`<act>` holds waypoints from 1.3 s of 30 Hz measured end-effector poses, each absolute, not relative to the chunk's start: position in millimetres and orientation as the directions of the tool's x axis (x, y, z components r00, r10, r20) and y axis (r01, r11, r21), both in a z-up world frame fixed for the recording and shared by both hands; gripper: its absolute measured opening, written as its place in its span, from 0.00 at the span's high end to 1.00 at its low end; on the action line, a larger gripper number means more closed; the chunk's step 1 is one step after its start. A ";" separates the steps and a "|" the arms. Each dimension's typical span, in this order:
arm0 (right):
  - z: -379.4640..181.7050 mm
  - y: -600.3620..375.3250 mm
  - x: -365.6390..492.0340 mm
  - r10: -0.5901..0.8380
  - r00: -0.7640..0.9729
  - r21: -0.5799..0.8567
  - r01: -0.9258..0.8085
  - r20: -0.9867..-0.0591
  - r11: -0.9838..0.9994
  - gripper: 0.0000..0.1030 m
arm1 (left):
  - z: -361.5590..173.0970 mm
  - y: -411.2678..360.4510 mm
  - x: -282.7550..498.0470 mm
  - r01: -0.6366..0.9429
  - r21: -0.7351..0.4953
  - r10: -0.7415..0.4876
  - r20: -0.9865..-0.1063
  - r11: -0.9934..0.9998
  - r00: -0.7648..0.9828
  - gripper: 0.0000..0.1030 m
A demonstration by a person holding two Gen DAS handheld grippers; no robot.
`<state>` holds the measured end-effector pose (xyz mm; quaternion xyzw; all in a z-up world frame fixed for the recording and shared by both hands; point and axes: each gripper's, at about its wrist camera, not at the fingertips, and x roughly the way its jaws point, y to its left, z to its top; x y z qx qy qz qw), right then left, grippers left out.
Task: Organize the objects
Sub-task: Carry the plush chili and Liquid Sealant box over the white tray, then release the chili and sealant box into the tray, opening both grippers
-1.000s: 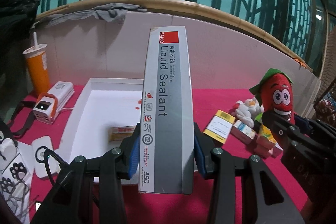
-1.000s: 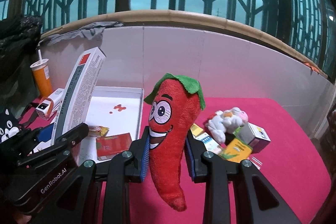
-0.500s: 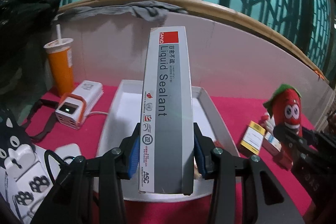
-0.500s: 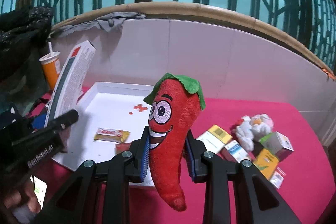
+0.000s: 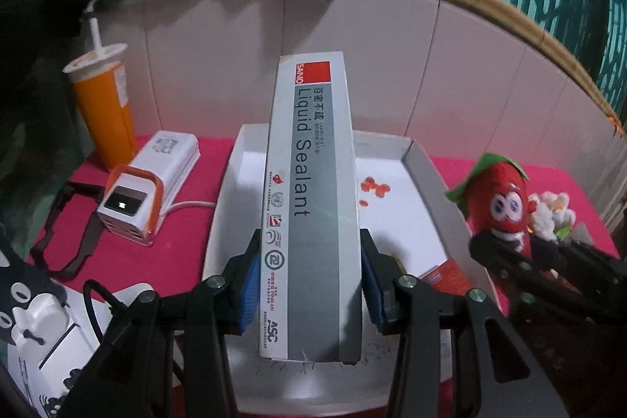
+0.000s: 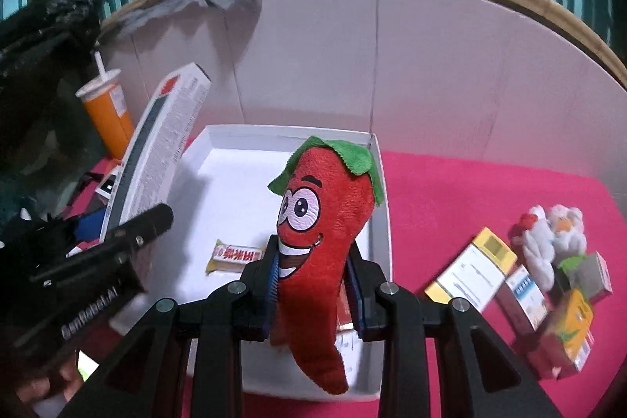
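Note:
My left gripper (image 5: 311, 281) is shut on a tall grey-and-white Liquid Sealant box (image 5: 311, 183), held upright over the near end of the white tray (image 5: 425, 175). The box also shows in the right wrist view (image 6: 160, 151). My right gripper (image 6: 315, 285) is shut on a red chili plush toy (image 6: 321, 218) with a green cap, held above the tray's (image 6: 382, 206) right side. The plush shows in the left wrist view (image 5: 499, 198). A candy bar (image 6: 235, 255) and a red packet (image 5: 443, 275) lie in the tray.
Small boxes (image 6: 478, 269) and a white plush (image 6: 548, 237) lie on the pink cloth at right. An orange cup with a straw (image 5: 104, 104), a white-and-orange power bank (image 5: 145, 190) and a black strap (image 5: 66, 245) sit left of the tray. A white wall stands behind.
Both grippers have moved closer to the tray and a little lower, with the box and the plush still held. The tray now fills more of both views.

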<state>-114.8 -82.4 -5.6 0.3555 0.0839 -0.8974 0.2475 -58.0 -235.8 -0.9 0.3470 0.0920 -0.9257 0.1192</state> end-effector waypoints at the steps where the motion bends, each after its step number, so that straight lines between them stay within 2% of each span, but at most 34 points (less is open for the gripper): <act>1: -8.8 -86.7 -119.3 -0.378 -0.623 0.021 0.503 -0.685 -0.864 0.70 | -3.1 -235.3 -61.2 0.286 -0.081 -0.160 -0.670 -0.955 -0.725 0.58; 11: -42.8 -116.0 -153.9 -0.335 -0.597 -0.002 0.490 -0.729 -0.872 0.64 | -12.2 -241.3 -69.1 0.335 -0.068 -0.201 -0.683 -0.940 -0.702 0.58; 13: -47.2 -113.8 -154.7 -0.353 -0.583 0.028 0.491 -0.732 -0.871 0.53 | -8.5 -245.2 -64.9 0.350 -0.075 -0.212 -0.672 -0.934 -0.710 0.56; 14: -47.9 -112.0 -154.0 -0.365 -0.579 0.043 0.493 -0.729 -0.869 0.36 | -7.1 -247.1 -63.2 0.353 -0.080 -0.213 -0.668 -0.932 -0.713 0.51; 15: -47.8 -109.6 -153.3 -0.380 -0.576 0.059 0.497 -0.724 -0.866 0.18 | -4.8 -248.1 -61.7 0.351 -0.084 -0.212 -0.660 -0.933 -0.721 0.30; 16: -46.8 -106.6 -151.6 -0.397 -0.574 0.076 0.502 -0.716 -0.862 0.11 | -3.4 -248.2 -60.6 0.348 -0.084 -0.213 -0.652 -0.934 -0.728 0.03; 17: -44.6 -104.5 -149.5 -0.404 -0.576 0.081 0.503 -0.710 -0.860 0.05 | -1.3 -247.6 -58.3 0.350 -0.079 -0.223 -0.637 -0.933 -0.738 0.00; 20: -37.0 -97.2 -141.2 -0.406 -0.603 0.074 0.498 -0.687 -0.864 0.04 | 5.0 -239.7 -53.4 0.364 -0.047 -0.263 -0.607 -0.930 -0.750 0.00; 22: -31.6 -89.9 -135.0 -0.405 -0.616 0.070 0.493 -0.675 -0.867 0.01 | 8.3 -234.6 -52.9 0.361 -0.051 -0.260 -0.603 -0.931 -0.754 0.00; 29: -22.5 -55.5 -123.5 -0.375 -0.660 0.071 0.439 -0.651 -0.896 0.00 | 20.1 -215.0 -47.0 0.336 -0.058 -0.244 -0.575 -0.940 -0.781 0.00; 35: -11.2 -0.9 -111.9 -0.338 -0.714 0.079 0.371 -0.613 -0.925 0.00 | 21.7 -181.9 -46.4 0.257 -0.066 -0.175 -0.570 -0.964 -0.803 0.00; 39: -6.3 47.7 -100.6 -0.291 -0.758 0.082 0.302 -0.584 -0.950 0.00 | 20.9 -148.6 -47.6 0.143 -0.092 -0.066 -0.567 -0.985 -0.821 0.00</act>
